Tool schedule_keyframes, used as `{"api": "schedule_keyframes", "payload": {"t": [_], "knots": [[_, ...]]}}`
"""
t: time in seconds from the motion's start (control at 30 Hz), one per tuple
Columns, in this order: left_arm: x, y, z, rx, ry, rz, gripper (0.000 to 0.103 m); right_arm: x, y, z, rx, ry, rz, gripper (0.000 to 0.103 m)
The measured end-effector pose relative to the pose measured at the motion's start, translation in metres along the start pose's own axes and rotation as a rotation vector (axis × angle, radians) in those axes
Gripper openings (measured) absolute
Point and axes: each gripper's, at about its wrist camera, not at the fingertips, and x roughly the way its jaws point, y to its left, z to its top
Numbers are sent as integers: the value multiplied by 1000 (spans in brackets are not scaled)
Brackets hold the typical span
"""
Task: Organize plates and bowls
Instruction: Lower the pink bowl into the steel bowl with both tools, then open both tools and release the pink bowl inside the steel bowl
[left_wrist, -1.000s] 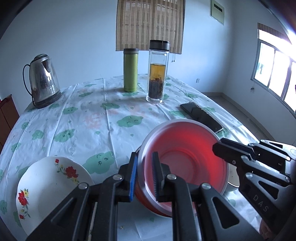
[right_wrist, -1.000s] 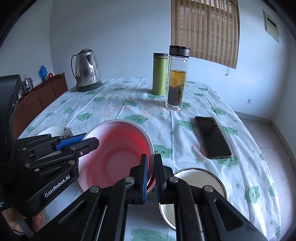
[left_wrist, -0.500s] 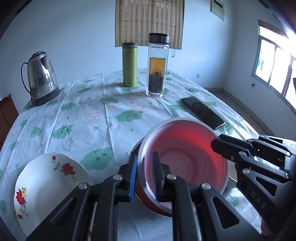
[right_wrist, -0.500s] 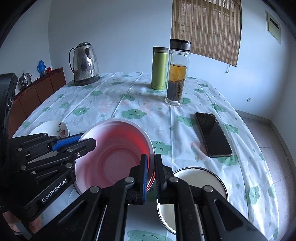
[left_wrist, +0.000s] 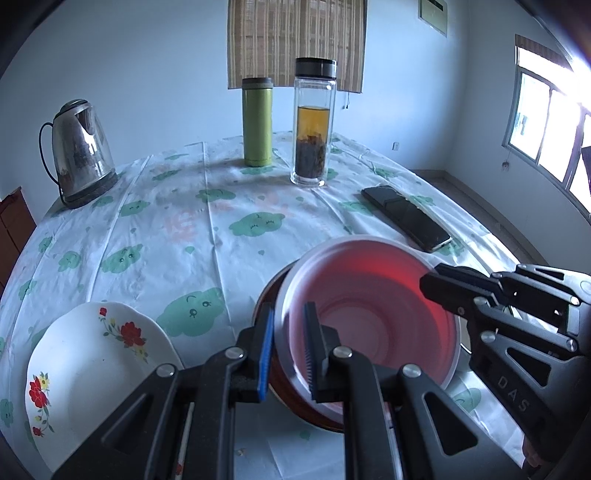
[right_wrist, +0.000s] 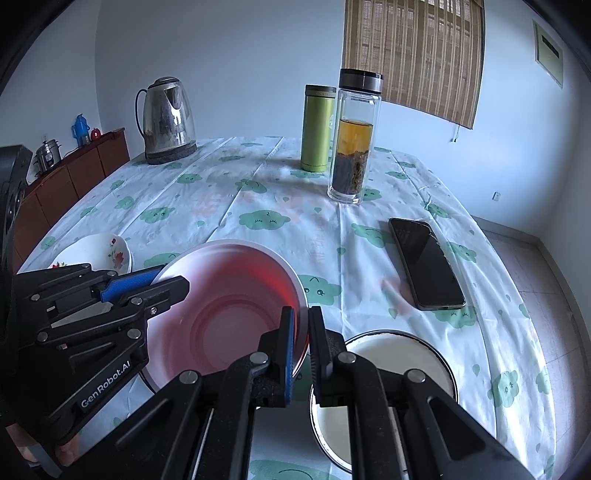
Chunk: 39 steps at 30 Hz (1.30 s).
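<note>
A red bowl with a pale rim (left_wrist: 373, 317) is held tilted between both grippers, just above a dark dish with a metal rim (left_wrist: 267, 306) on the table. My left gripper (left_wrist: 289, 347) is shut on the bowl's near left rim. My right gripper (left_wrist: 430, 282) comes in from the right and pinches the opposite rim. In the right wrist view the right gripper (right_wrist: 301, 334) clamps the red bowl (right_wrist: 229, 314) at its right edge, and the left gripper (right_wrist: 170, 282) holds the left edge. A white floral plate (left_wrist: 92, 365) lies at the left.
A white enamel plate with a dark rim (right_wrist: 413, 358) lies right of the bowl. A black phone (right_wrist: 424, 262) lies further right. A kettle (left_wrist: 79, 147), a green flask (left_wrist: 257, 122) and a glass tea bottle (left_wrist: 314, 125) stand at the back of the table.
</note>
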Motion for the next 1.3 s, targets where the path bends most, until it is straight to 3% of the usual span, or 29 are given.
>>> {"api": "schedule_keyframes", "payload": {"t": [1.3], "knots": [[3,3,-1,-9,12,-20,14,6,1,-3,-3,14,10,10]]}}
